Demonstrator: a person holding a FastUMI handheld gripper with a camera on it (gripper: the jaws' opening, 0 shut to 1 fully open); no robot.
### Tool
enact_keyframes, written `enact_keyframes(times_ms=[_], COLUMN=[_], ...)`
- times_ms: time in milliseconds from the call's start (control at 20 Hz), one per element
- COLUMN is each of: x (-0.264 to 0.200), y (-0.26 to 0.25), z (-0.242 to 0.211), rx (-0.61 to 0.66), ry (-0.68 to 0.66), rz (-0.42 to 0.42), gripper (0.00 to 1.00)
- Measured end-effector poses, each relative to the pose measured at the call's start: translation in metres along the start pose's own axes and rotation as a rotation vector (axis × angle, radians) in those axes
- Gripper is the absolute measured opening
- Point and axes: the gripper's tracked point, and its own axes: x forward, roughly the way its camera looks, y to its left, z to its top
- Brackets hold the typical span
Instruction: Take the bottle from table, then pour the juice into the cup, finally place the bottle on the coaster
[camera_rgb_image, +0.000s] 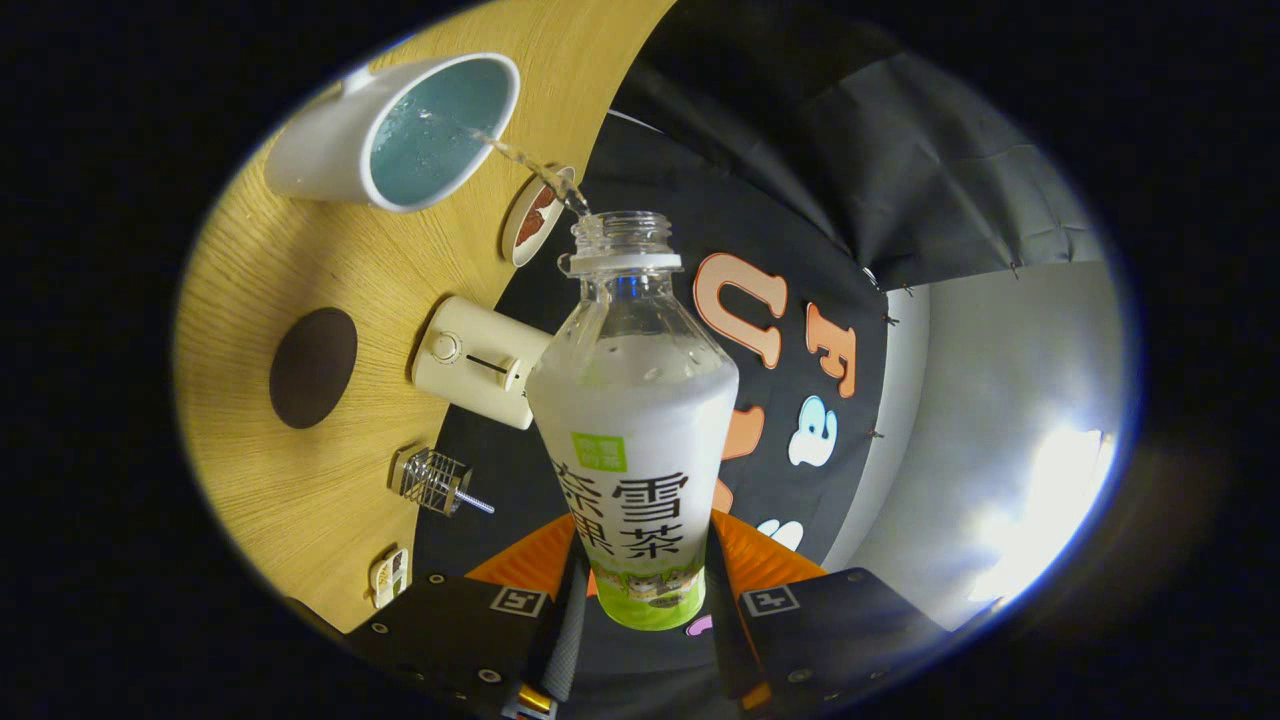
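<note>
Bottle in claw, over cup

The black two-finger gripper with orange parts is tipped over sideways. Its two flat black fingers are closed in from both sides and pressed on the lower part of the clear plastic bottle with the white and green label, which is held between them.

I see a clear glossy plastic bottle with a matt paper-like label, a smooth glazed cup, a wood-grain worktop, and matt black tongs.
</note>
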Motion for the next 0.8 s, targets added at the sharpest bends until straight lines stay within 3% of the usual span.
enact_keyframes(times_ms=[800], x=[-0.010], y=[-0.009], z=[0.025], rx=[-0.103], ry=[-0.107], rz=[0.007], gripper=[0.56])
